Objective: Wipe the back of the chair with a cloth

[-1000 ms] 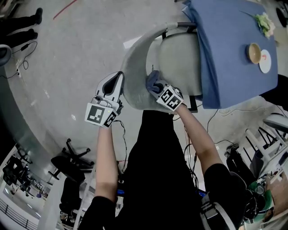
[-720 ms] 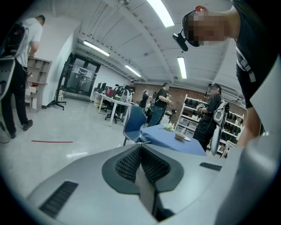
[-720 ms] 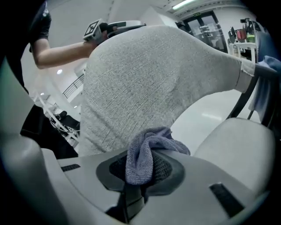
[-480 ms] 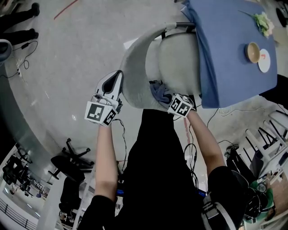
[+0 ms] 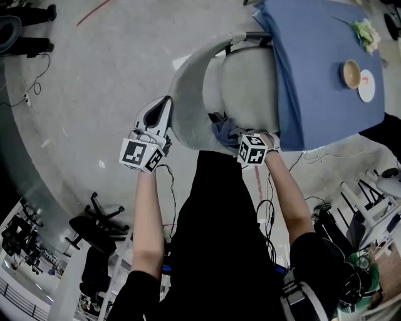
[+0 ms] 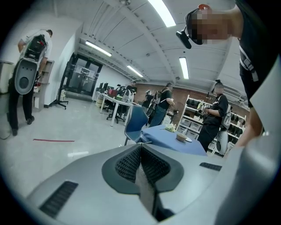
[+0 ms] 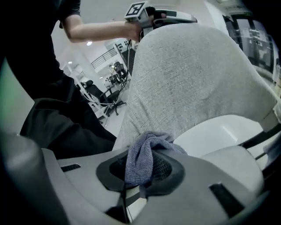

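Note:
The chair has a curved grey fabric back [image 5: 187,94] and a pale seat [image 5: 247,81]. My left gripper [image 5: 163,110] sits against the outer side of the back near its top edge, its jaws shut [image 6: 139,147] with nothing between them. My right gripper [image 5: 233,138] is shut on a blue-grey cloth [image 5: 222,130] at the inner side of the back, near its lower end. In the right gripper view the cloth [image 7: 141,156] bunches out of the jaws just in front of the grey back [image 7: 193,74], and the left gripper's marker cube [image 7: 136,9] shows at the top edge.
A table under a blue cloth [image 5: 326,69] stands right against the chair's seat, bearing a bowl [image 5: 353,73], a plate [image 5: 368,86] and flowers [image 5: 368,31]. Cables trail on the floor by my feet. Black office chairs [image 5: 94,222] stand at lower left. Other people [image 6: 215,116] are across the room.
My right gripper has slid with the cloth along the chair back, rightward and toward me. The left gripper has stayed where it was.

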Tool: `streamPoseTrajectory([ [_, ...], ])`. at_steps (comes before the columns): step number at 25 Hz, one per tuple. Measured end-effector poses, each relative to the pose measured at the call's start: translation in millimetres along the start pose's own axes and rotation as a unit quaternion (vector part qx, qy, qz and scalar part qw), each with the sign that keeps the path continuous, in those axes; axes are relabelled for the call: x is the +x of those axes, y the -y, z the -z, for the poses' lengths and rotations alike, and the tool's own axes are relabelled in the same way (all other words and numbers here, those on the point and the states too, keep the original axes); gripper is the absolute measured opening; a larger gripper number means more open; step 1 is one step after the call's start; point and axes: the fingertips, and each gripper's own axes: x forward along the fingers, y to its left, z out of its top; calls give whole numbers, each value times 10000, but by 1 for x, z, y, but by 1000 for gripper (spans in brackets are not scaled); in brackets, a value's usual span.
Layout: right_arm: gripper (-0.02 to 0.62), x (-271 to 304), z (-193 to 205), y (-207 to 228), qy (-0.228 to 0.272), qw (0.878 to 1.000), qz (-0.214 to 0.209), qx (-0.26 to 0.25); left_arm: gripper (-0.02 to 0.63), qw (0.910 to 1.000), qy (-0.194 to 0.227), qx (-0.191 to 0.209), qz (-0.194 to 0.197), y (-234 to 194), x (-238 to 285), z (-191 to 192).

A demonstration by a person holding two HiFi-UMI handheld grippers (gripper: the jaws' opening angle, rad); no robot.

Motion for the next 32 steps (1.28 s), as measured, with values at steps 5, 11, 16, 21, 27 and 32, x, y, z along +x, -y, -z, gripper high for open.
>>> streamPoseTrajectory([
  [5, 81, -6, -26, 3, 136, 9995, 151, -257, 23, 10000, -1, -17, -30, 0, 1, 0],
  [11, 83, -9, -49, 9, 279, 9981, 374, -406, 23, 10000, -9, -88, -11, 0, 0, 0],
  [16, 83, -12, -65, 16, 295, 9957, 614, -633, 23, 9999, -16, -100, 0, 1, -1, -2],
  [21, 83, -17, -86, 23, 391, 9922, 859, -819, 23, 9998, -49, -185, 51, 0, -2, -2],
  [27, 84, -30, -113, 27, 513, 9874, 1032, -1083, 23, 9997, -196, -119, 12, 1, 0, -2],
  [32, 84, -50, -140, 23, 909, 9852, 1003, -1047, 25, 9993, -244, -266, -128, 3, -2, -2],
])
